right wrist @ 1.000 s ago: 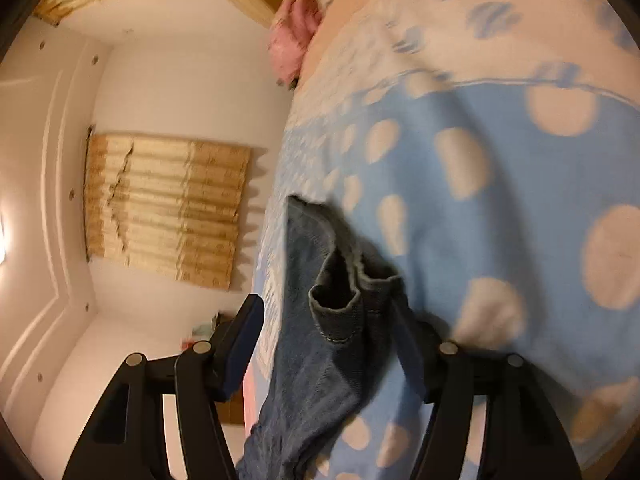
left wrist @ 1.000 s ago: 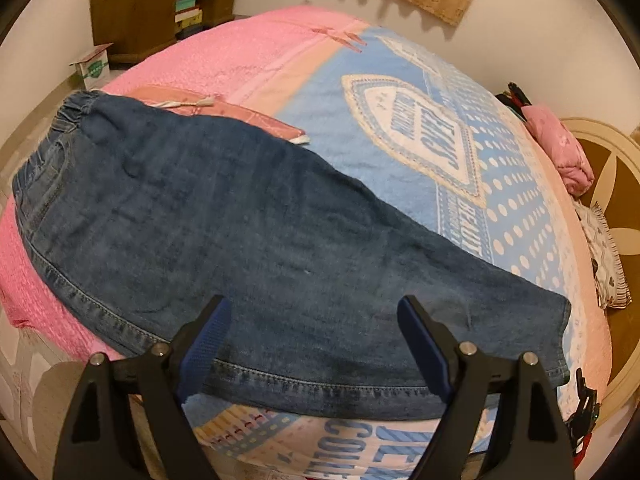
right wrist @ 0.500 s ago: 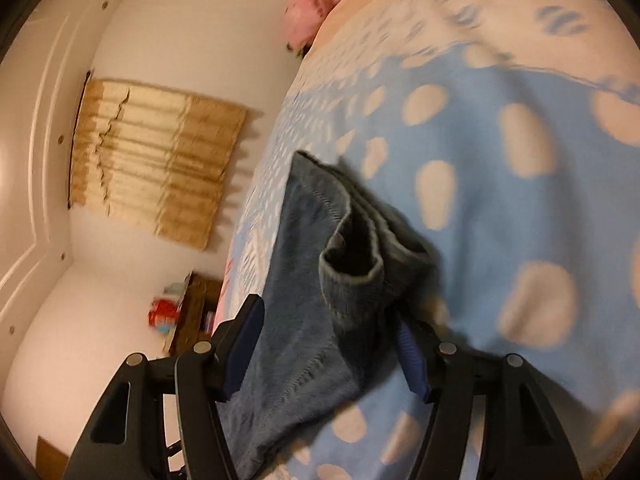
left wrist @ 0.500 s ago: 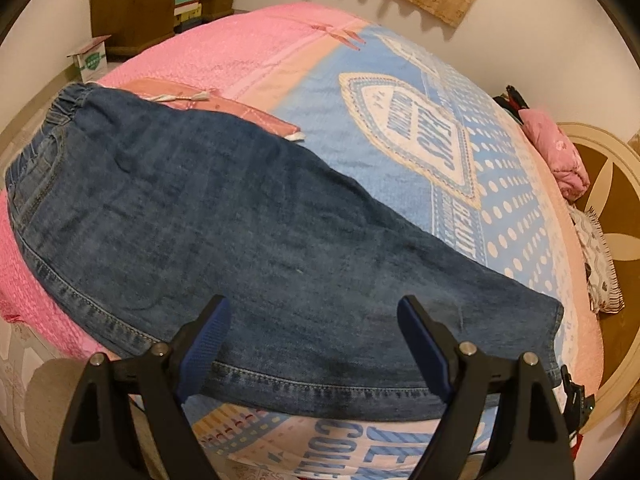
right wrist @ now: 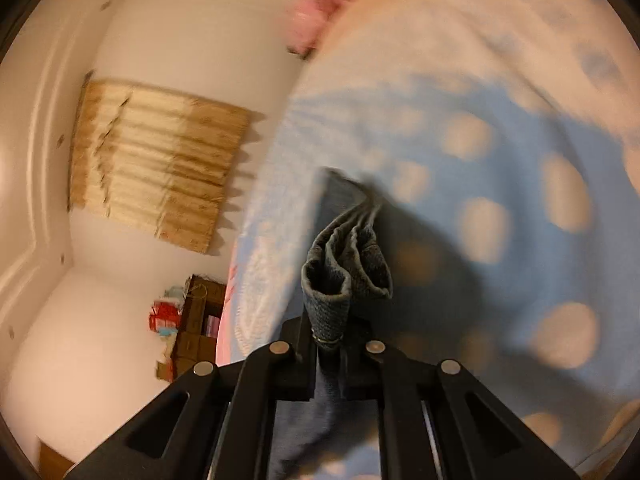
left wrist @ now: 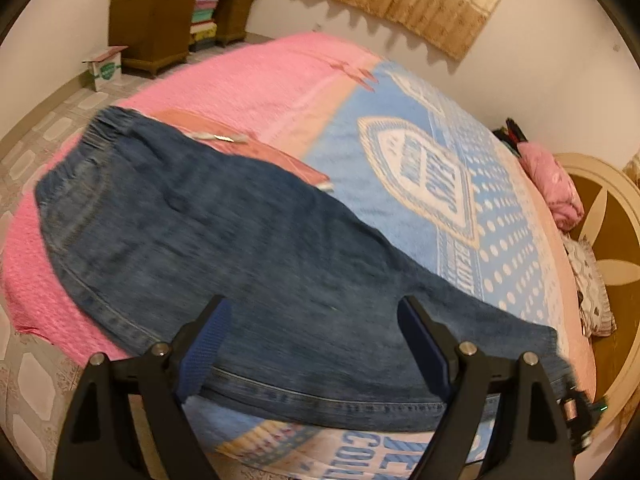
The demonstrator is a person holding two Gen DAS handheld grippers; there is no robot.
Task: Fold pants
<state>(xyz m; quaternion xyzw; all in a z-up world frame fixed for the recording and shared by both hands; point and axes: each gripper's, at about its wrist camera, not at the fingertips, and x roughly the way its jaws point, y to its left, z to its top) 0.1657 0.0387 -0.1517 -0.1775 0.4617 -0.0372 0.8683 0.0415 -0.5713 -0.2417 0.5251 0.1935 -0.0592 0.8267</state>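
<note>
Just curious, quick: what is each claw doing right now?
Left gripper: open, holding nothing.
Right gripper: jaws closing, pinching the blue denim pants hem.

In the right wrist view the blue dotted blanket (right wrist: 500,208) is smeared by motion, its dots soft-edged, and the pink bundle (right wrist: 316,8) at the top centre is too blurred to name. The gathered hem of the jeans (right wrist: 344,268) runs between the closing jaws of the right gripper (right wrist: 329,338), which hide the pinched fold. In the left wrist view the jeans (left wrist: 240,240) are slightly blurred; their near edge is hidden behind the fingers (left wrist: 204,344) of the left gripper (left wrist: 316,344). The blanket's (left wrist: 420,208) lettering is cut off at the bottom edge.
</note>
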